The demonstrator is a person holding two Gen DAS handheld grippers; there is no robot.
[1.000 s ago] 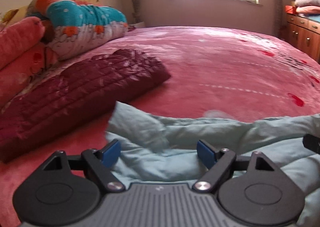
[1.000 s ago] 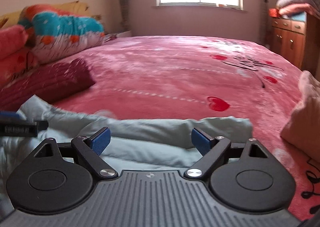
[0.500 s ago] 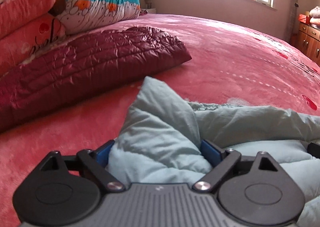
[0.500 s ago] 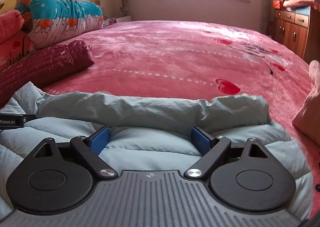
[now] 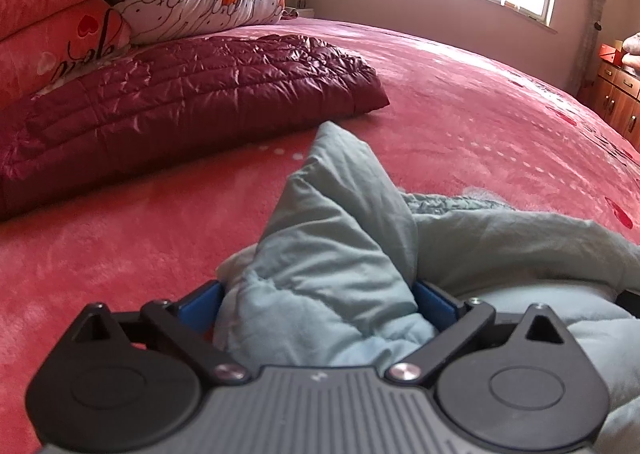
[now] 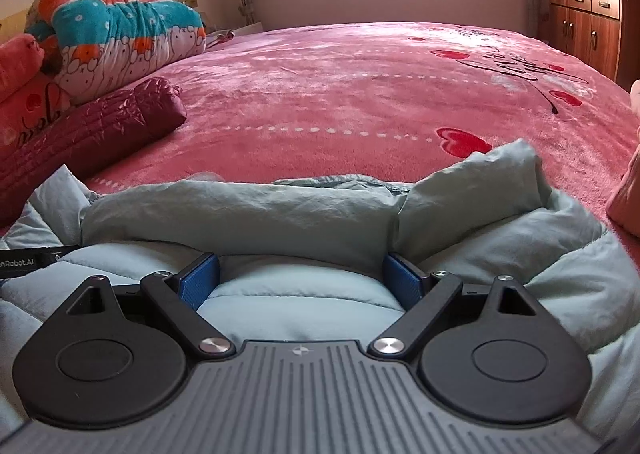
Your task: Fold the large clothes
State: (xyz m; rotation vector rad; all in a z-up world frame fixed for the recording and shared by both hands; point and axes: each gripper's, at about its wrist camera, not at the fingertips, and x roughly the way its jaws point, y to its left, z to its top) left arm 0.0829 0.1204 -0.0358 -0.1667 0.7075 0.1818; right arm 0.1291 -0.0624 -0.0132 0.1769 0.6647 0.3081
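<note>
The pale blue-green padded coat (image 6: 304, 294) lies bunched at the near edge of the pink bed cover (image 6: 360, 94), one long roll of it running across in front of both tools and a corner peaking up at about twelve o'clock from the left gripper (image 5: 320, 302). That gripper's jaws have just been opening and now stand wide, with the peaked fold between them; whether the blue pads press it I cannot quite tell, though it looks let go. The right gripper (image 6: 300, 278) is spread wide too, a puffed panel lying between its pads, nothing clamped. By my reckoning one fold has been laid and the coat is only partly folded, lumpy, needing more folds and smoothing. I count one blue-green coat, one maroon quilted jacket (image 5: 180, 102) already folded flat at ten o'clock, two grippers, and one rolled cartoon quilt (image 6: 120, 38) beyond.
</note>
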